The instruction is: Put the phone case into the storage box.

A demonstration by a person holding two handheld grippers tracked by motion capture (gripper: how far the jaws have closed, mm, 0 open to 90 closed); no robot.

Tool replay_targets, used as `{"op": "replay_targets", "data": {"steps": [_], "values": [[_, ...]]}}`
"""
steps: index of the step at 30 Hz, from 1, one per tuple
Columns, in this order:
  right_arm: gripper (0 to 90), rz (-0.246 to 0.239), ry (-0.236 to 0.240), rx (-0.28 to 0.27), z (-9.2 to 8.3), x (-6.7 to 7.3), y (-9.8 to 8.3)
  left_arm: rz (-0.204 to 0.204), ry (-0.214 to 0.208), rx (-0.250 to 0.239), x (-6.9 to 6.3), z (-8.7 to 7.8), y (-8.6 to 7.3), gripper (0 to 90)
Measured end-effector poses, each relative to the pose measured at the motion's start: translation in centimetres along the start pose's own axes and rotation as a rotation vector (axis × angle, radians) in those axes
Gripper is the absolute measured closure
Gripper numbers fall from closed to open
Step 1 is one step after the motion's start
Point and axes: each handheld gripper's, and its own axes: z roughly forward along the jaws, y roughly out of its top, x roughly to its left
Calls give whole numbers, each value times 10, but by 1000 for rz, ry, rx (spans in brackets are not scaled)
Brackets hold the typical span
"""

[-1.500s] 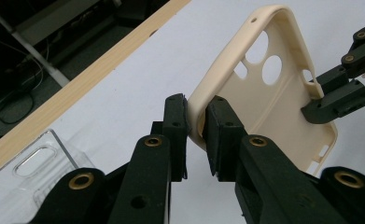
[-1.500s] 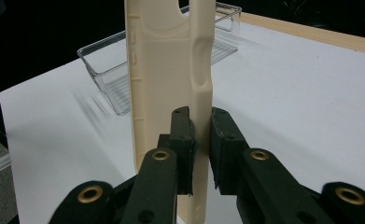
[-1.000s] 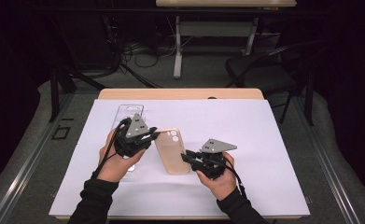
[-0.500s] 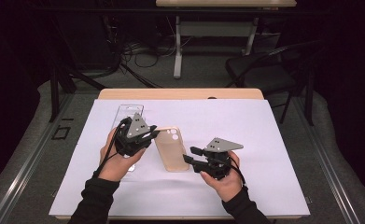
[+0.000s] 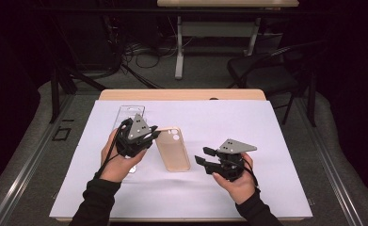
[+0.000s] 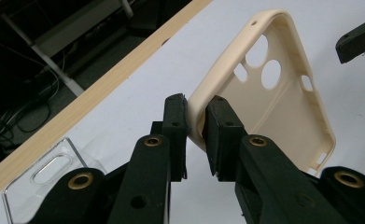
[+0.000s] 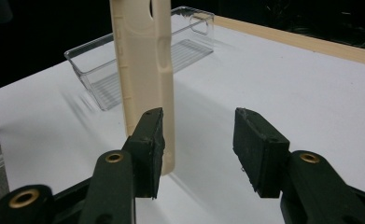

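Beige phone case (image 5: 173,149) is clamped by the left gripper (image 6: 195,135); right gripper (image 7: 198,140) has just been opening, empty.

The room is dark, with the light falling mainly on the table (image 5: 181,94), a pale wooden top whose far edge shows beyond a white sheet (image 5: 228,122) that covers most of it. The floor (image 5: 205,77) is grey carpet, and a lighter strip (image 5: 26,165) runs along it on each side of the table. Beyond the table stands a desk (image 5: 226,3) with a light top and white legs. Black cables (image 5: 141,49) lie tangled on the floor under it. A black chair (image 5: 266,70) stands to the right of the desk. The far wall is lost in shadow.
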Motion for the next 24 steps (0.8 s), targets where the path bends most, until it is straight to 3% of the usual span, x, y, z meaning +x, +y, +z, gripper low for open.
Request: {"op": "replay_targets", "data": {"steps": [8,19,24], "values": [[529,12,-28,10,-8,-9,-8,-2,-7,-26,0,-3,3,794],[531,28,-49,34,-15,-18,-15,15,-63,-22,6,1,9,793],[530,27,-58,24,-18,-20,-16,17,-51,-18,10,2,12,794]]}}
